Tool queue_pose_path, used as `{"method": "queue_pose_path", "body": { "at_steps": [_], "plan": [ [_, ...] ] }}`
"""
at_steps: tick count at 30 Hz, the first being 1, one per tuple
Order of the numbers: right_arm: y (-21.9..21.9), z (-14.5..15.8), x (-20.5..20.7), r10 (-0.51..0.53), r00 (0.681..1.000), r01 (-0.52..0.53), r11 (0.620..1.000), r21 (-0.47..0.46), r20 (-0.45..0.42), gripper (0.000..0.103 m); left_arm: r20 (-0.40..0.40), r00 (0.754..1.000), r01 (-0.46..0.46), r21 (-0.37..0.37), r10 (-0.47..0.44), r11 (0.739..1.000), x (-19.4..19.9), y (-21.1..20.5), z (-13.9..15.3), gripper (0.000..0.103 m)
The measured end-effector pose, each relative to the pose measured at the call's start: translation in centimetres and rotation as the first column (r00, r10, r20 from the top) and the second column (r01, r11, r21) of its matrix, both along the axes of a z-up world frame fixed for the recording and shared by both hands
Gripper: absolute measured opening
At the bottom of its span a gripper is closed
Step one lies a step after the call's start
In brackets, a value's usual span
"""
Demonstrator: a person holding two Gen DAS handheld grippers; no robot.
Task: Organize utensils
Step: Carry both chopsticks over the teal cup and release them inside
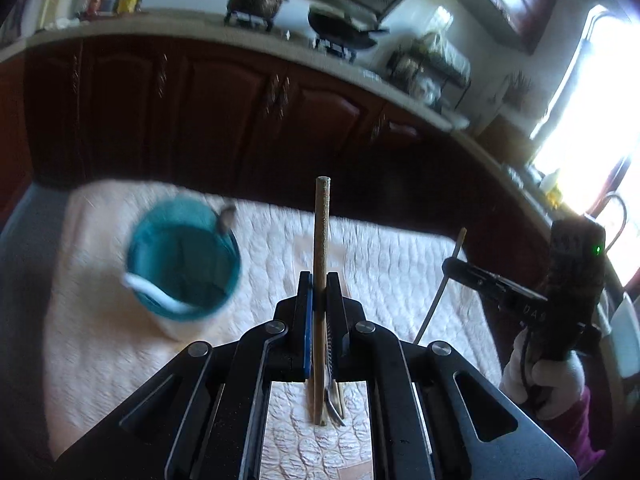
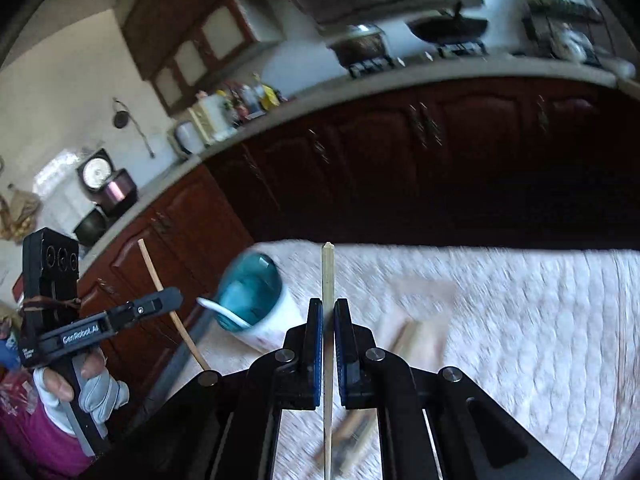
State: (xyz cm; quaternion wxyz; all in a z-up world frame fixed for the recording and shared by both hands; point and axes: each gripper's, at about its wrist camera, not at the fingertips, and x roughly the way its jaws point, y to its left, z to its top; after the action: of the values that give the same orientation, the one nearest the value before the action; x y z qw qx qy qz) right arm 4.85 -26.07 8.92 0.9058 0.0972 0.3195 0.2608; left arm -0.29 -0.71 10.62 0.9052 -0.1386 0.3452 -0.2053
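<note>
My left gripper (image 1: 319, 280) is shut on a brown wooden chopstick (image 1: 321, 220) that stands upright between its jaws, raised above the white quilted cloth (image 1: 392, 264). To its left a teal cup (image 1: 184, 264) holds a white spoon (image 1: 152, 292) and another utensil. My right gripper (image 2: 328, 306) is shut on a thin pale chopstick (image 2: 327, 272), also lifted above the cloth (image 2: 520, 320). From the right wrist, the cup (image 2: 252, 292) stands left of the right gripper. A fork (image 1: 334, 404) and blurred sticks (image 2: 408, 340) lie on the cloth below.
Dark red cabinets (image 1: 240, 112) under a pale counter run behind the cloth, with pots on a stove (image 1: 256, 0). A bright window (image 1: 592, 112) is at the right. Gloved hands (image 2: 96, 392) hold each gripper's handle.
</note>
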Motion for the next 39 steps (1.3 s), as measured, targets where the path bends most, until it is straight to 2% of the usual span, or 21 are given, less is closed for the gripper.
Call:
{"method": "queue_pose_path", "body": {
  "at_steps": [4,7,10,14,19,26,33,39],
  "plan": [
    [2.5,3.2,0.8,0.027,0.997,-0.029,0.999,0.028,0.071,0.005,0.078,0.995,-0.063,0.020,0.062,0.998,0.3,2.6,3.6,0.004],
    [5.3,5.2,1.9,0.045,0.992,-0.050,0.998,0.039,0.117,0.005,0.144,0.981,-0.136,0.047,0.128,0.990,1.2,4.6,5.9,0.004],
    [8.3,6.5,3.2,0.046,0.985,-0.052,0.998,0.031,0.165,0.005,0.167,0.970,-0.191,0.060,0.179,0.980,2.4,6.6,6.5,0.004],
    [12.0,7.1,5.7,0.053,0.981,-0.059,0.998,0.025,0.185,0.005,0.222,0.940,-0.289,0.115,0.259,0.950,4.5,8.1,6.1,0.004],
    [16.8,6.3,8.7,0.060,0.974,-0.055,0.998,-0.029,0.218,0.005,0.224,0.926,-0.338,0.135,0.303,0.931,7.1,9.2,3.6,0.004],
    [20.9,3.1,11.3,0.082,0.969,-0.052,0.990,-0.133,0.233,0.005,0.197,0.929,-0.347,0.182,0.312,0.920,9.4,9.6,0.3,0.004],
    [21.0,-1.1,12.2,0.121,0.984,-0.097,0.979,-0.178,0.133,0.005,0.126,0.946,-0.319,0.194,0.299,0.928,10.3,9.1,-2.9,0.004],
    [21.3,-3.2,12.8,0.142,0.988,-0.128,0.971,-0.201,0.060,0.005,0.074,0.951,-0.309,0.197,0.300,0.930,10.5,8.8,-4.7,0.004]
  ]
}}
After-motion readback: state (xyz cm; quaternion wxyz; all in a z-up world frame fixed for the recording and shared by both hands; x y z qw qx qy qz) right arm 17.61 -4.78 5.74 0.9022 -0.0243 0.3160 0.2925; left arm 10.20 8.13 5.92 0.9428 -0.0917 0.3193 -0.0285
